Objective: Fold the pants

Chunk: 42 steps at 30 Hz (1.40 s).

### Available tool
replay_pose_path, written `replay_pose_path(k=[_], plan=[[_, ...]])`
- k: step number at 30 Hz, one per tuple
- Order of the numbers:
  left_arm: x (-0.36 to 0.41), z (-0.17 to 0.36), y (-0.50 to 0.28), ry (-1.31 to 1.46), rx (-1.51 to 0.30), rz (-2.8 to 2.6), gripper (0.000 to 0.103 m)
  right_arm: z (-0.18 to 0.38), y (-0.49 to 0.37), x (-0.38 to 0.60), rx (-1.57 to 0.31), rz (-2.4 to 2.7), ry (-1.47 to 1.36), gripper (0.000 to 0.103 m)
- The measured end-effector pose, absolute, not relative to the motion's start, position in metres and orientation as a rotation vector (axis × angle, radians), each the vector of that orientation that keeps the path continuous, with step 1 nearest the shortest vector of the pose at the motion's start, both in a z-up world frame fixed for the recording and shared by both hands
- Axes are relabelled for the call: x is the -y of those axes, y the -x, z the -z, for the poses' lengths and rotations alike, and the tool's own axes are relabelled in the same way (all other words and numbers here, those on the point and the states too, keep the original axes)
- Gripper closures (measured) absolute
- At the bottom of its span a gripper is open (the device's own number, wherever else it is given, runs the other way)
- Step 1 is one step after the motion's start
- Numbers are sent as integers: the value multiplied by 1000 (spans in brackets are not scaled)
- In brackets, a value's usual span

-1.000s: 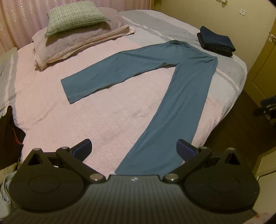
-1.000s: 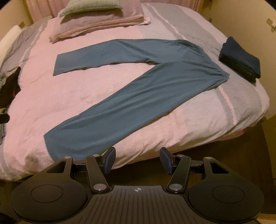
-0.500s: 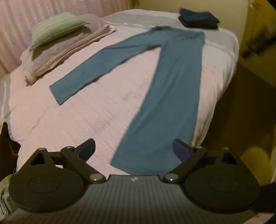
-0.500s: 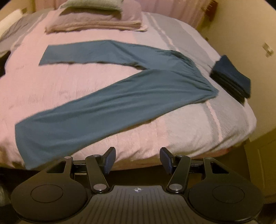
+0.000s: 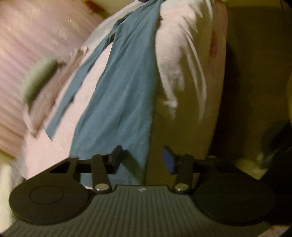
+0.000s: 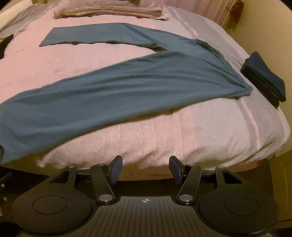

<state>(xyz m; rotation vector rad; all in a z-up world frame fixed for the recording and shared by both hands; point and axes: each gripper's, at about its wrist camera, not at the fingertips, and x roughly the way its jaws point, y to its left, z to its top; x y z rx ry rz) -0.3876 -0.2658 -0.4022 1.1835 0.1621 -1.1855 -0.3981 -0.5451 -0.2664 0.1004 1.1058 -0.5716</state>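
Observation:
Teal pants point(image 6: 127, 82) lie flat on the pink bedspread point(image 6: 164, 142), legs spread in a V, waistband at the right. In the blurred left wrist view the near leg point(image 5: 124, 94) runs up the frame and its cuff lies at the bed's edge, between and just beyond the fingers. My left gripper point(image 5: 142, 160) is open, with the cuff's edge in its gap. My right gripper point(image 6: 145, 168) is open and empty, low at the bed's side edge, short of the near leg.
A stack of folded dark clothes point(image 6: 264, 78) sits at the bed's right edge beside the waistband. Pillows point(image 6: 109, 9) lie at the head of the bed. A pink curtain point(image 5: 27, 36) hangs beyond the bed. Dark floor point(image 5: 255, 91) borders the mattress.
My left gripper has dropped and swung close to the near leg's cuff, and its fingers have narrowed. My right gripper has moved lower and nearer the bed's side.

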Motion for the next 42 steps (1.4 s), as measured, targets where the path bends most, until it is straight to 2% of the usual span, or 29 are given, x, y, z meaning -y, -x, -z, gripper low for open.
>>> replay_pose_path(k=[1,3,6,10,14,19,23,30,39,40,42], plan=[[266,407,389,-1197,-128,1178,71,269,401,544,-1104,576,-98,49],[265,411,391,-1219,-87,1173,92,271,407,542,-1096,588,-94,49],[264,398,385,-1228,-89,1184,101,269,413,538,-1083,593,-100,49],[270,348,364,-1201,-142,1239,102,255,417,540,-1048,588,-110,49],[289,279,320,-1095,-290,1306,102,232,415,555,-980,545,-56,49],[323,212,256,-964,-465,1387,102,211,410,593,-901,489,126,49],[357,175,213,-906,-523,1377,103,213,406,643,-886,434,280,49],[415,139,180,-896,-578,1301,103,269,397,759,-977,275,602,49],[470,143,156,-844,-801,931,103,357,393,914,-1034,62,948,50],[472,143,156,-846,-814,895,103,361,393,926,-1034,45,962,51],[478,145,153,-839,-843,831,103,369,392,946,-1034,18,1008,61]])
